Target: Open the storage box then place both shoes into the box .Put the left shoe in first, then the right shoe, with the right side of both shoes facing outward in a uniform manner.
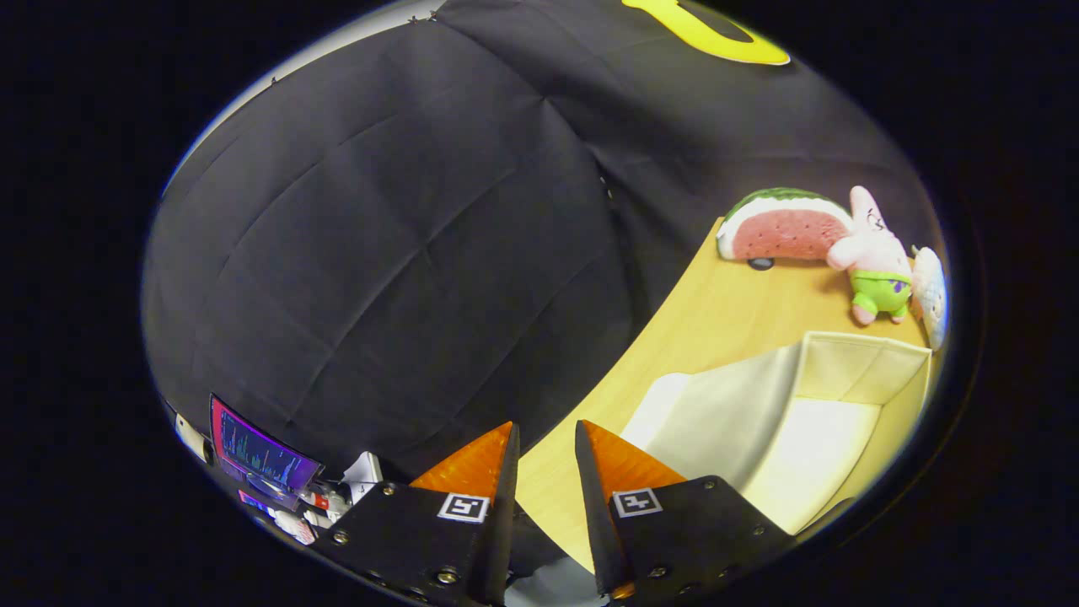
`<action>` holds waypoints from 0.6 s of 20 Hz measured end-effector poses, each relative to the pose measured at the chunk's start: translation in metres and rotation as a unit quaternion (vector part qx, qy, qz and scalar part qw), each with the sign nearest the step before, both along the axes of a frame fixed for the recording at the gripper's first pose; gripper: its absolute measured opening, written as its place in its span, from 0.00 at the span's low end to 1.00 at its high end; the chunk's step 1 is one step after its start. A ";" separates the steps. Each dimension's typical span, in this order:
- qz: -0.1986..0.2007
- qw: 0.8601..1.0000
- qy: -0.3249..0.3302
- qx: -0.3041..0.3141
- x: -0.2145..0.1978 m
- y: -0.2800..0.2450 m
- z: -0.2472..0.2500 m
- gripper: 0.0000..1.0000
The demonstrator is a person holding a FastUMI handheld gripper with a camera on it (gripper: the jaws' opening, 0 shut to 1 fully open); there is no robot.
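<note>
The cream fabric storage box stands on the wooden table, to the right of my fingers, with its top open and its pale inside showing bare. My gripper hangs above the table's near left edge, tilted. Its fingers stand a narrow gap apart with nothing between them. Through the gap I see only table edge and the black cloth wall beyond.
A watermelon-slice plush, a pink star plush and a pale plush lie at the table's far end beyond the box. Left of the fingers, below table level, a lit screen and small clutter sit.
</note>
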State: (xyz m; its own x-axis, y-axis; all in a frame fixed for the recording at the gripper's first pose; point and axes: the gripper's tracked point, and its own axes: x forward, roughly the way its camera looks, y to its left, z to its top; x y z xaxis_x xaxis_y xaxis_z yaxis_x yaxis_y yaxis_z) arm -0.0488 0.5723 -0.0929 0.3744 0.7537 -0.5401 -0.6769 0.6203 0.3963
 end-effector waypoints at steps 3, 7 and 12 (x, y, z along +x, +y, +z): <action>-0.024 0.999 -0.033 -0.008 0.010 -0.049 0.011 0.39; -0.060 0.996 -0.067 -0.022 0.026 -0.112 0.022 0.39; -0.116 0.988 -0.093 -0.042 0.037 -0.186 0.018 0.39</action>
State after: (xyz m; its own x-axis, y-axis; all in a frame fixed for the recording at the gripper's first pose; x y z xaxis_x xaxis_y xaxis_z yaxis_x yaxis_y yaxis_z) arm -0.0121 0.3861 -0.0745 0.6305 0.5916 -0.5025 -0.5686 0.7927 0.2199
